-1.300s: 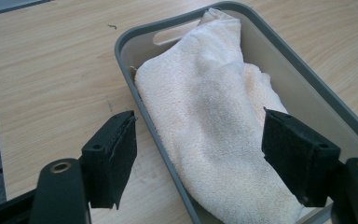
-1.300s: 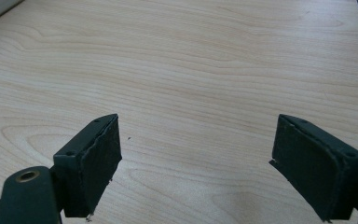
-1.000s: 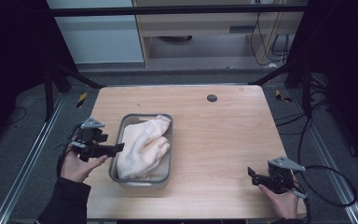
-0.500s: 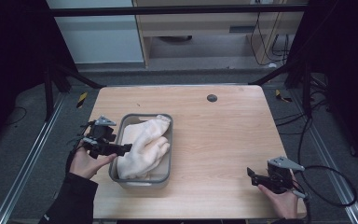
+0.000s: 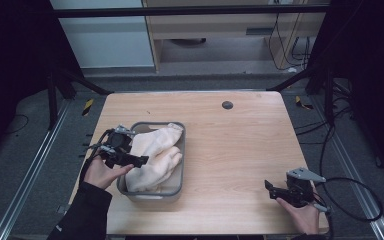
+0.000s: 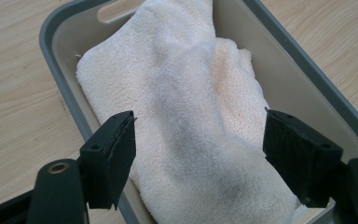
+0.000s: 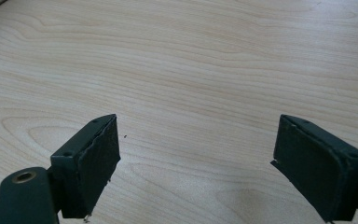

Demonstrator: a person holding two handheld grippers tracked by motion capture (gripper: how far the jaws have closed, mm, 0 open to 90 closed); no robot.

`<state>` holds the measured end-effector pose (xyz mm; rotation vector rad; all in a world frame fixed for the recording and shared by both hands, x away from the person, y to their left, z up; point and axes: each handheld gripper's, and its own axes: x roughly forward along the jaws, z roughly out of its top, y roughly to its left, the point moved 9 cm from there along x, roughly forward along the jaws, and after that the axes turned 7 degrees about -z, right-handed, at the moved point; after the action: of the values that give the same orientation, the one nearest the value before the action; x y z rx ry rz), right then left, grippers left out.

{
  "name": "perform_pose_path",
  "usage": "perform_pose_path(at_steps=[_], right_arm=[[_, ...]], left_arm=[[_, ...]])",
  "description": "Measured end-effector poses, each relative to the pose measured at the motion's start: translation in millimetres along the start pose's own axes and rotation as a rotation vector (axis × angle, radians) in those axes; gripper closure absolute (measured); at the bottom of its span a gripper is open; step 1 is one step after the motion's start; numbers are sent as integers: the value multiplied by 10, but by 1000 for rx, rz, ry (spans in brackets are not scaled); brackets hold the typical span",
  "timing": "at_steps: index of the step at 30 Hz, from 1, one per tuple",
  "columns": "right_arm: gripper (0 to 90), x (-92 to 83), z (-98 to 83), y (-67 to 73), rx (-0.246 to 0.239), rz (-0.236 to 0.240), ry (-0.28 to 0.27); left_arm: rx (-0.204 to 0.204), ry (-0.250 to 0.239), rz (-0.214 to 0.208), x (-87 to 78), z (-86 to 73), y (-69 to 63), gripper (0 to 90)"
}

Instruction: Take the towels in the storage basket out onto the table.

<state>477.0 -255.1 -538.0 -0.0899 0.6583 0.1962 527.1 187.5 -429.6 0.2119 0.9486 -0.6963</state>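
One cream, crumpled terry towel (image 6: 191, 116) lay heaped in the grey rectangular plastic tub (image 5: 178, 176) on the pale wooden table (image 5: 240, 150); looked soft, light and limp, best pinched at a raised fold. Hovered over it wide-jawed with the left gripper (image 6: 198, 154), while the right gripper (image 7: 209, 163) gaped idle above bare wood. Could not make out the tub floor beneath the cloth.
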Motion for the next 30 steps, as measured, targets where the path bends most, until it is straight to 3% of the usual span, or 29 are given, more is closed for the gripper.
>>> perform_pose_path(at_steps=[14,30], right_arm=[[142,1,1,-6,-1,1,1],[141,18,-19,2,-13,2,15]], left_arm=[[12,65,-5,243,-29,-32,252],[-6,133,-9,515,-151,15,284]])
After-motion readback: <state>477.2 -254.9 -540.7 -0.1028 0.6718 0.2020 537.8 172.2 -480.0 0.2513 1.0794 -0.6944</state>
